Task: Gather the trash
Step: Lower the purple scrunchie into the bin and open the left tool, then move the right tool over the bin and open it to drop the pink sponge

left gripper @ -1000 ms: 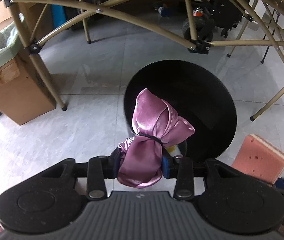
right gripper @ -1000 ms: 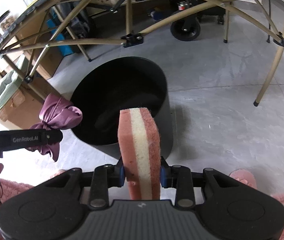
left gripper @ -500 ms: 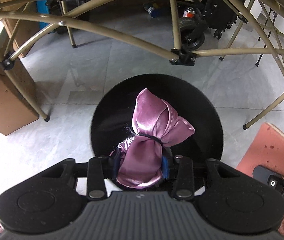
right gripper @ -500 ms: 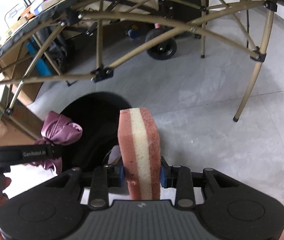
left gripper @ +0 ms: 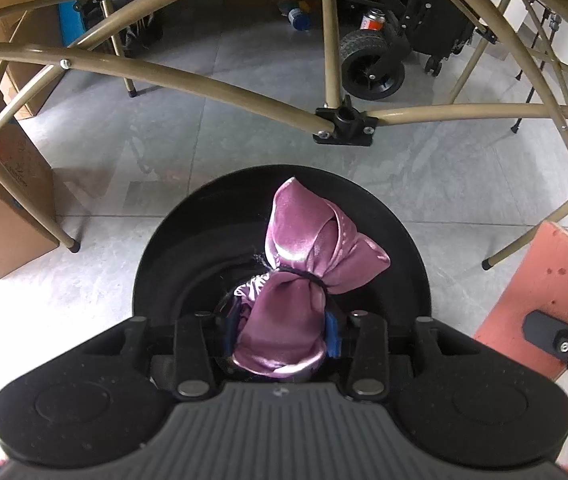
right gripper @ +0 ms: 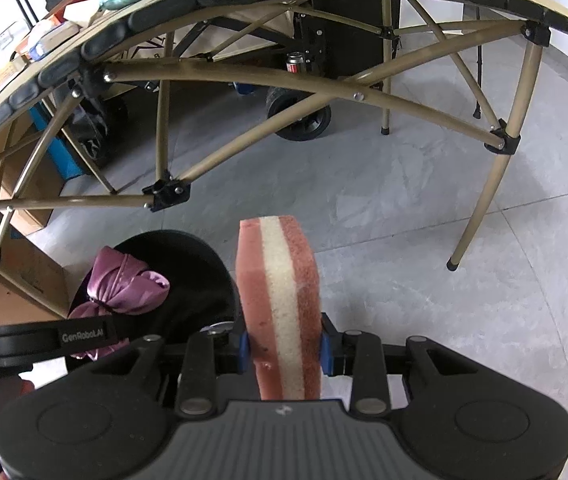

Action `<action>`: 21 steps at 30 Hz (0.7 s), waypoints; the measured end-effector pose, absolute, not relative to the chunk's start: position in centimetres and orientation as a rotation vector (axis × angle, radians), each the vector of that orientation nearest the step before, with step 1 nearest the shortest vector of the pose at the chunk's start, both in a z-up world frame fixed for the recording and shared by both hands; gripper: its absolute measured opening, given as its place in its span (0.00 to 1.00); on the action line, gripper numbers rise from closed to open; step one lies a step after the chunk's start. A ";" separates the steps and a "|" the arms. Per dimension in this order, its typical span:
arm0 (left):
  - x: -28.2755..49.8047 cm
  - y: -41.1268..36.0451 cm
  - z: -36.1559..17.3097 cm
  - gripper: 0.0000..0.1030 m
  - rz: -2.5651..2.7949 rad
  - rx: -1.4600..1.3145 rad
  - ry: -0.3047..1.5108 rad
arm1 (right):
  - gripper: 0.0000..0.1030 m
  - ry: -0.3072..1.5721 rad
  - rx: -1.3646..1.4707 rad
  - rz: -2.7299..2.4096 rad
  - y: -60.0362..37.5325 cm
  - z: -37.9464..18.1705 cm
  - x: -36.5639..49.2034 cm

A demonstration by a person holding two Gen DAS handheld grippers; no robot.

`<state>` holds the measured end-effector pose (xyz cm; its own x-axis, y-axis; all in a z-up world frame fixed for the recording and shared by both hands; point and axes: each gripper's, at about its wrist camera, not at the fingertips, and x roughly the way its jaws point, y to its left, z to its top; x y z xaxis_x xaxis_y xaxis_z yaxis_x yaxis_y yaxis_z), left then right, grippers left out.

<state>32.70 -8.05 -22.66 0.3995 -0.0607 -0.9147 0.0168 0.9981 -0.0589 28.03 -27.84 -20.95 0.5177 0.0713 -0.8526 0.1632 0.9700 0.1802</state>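
Observation:
A purple satin bow [left gripper: 304, 264] sits between the blue pads of my left gripper [left gripper: 280, 336], whose jaws are opening while the pads still touch it. The bow hangs straight over the mouth of the round black bin [left gripper: 156, 280] on the floor. My right gripper [right gripper: 284, 350] is shut on a pink and white sponge [right gripper: 280, 288], held upright just right of the bin [right gripper: 204, 272]. In the right wrist view the bow [right gripper: 124, 284] and the left gripper's black finger [right gripper: 44, 340] show at the left. The sponge [left gripper: 532, 280] also appears at the right edge of the left wrist view.
A folding table's tan tube frame [left gripper: 244, 92] arches over the bin, with legs on the grey tiles at left [left gripper: 72, 246] and right [right gripper: 452, 266]. Cardboard boxes [left gripper: 0, 216] stand at the left. A wheeled black cart [left gripper: 372, 64] is behind.
The left gripper has carried the bow from the bin's near left rim to above its middle. The right gripper with the sponge has drifted right and tilted up, so the bin sits lower left in its view.

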 end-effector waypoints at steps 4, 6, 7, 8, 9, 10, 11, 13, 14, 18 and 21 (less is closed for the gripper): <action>33.0 -7.5 -22.7 0.89 -0.052 -0.095 1.185 | 0.30 1.026 0.251 -0.063 -28.0 -20.9 28.4; 32.9 -7.6 -22.5 1.00 -0.043 -0.085 1.186 | 0.30 1.022 0.252 -0.065 -28.0 -20.8 28.4; 32.8 -7.7 -22.4 1.00 -0.032 -0.060 1.183 | 0.30 1.020 0.252 -0.065 -28.1 -20.9 28.5; 32.7 -7.8 -22.3 1.00 -0.026 -0.042 1.183 | 0.30 1.019 0.251 -0.065 -28.1 -20.9 28.5; 32.7 -7.9 -22.3 1.00 -0.021 -0.028 1.186 | 0.30 1.019 0.251 -0.065 -28.1 -20.8 28.5; 32.7 -7.8 -22.3 1.00 -0.017 -0.021 1.191 | 0.30 1.018 0.251 -0.066 -28.1 -20.8 28.5; 32.7 -7.8 -22.3 1.00 -0.018 -0.019 1.195 | 0.30 1.018 0.252 -0.066 -28.1 -20.8 28.5; 32.7 -7.8 -22.3 1.00 -0.023 -0.011 1.204 | 0.30 1.017 0.251 -0.069 -28.1 -20.8 28.5; 32.7 -7.8 -22.3 1.00 -0.026 -0.002 1.206 | 0.30 1.017 0.251 -0.069 -28.1 -20.8 28.5; 32.5 -7.8 -22.1 1.00 -0.030 0.029 1.207 | 0.30 1.013 0.247 -0.069 -28.1 -20.8 28.5; 32.4 -7.6 -22.1 1.00 -0.024 0.039 1.213 | 0.30 1.011 0.245 -0.064 -28.0 -20.9 28.5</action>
<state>32.35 -7.57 -22.07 0.3505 0.0026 -0.9365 0.0389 0.9991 0.0173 28.47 -28.01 -20.85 0.5321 0.0600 -0.8446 0.1662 0.9707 0.1737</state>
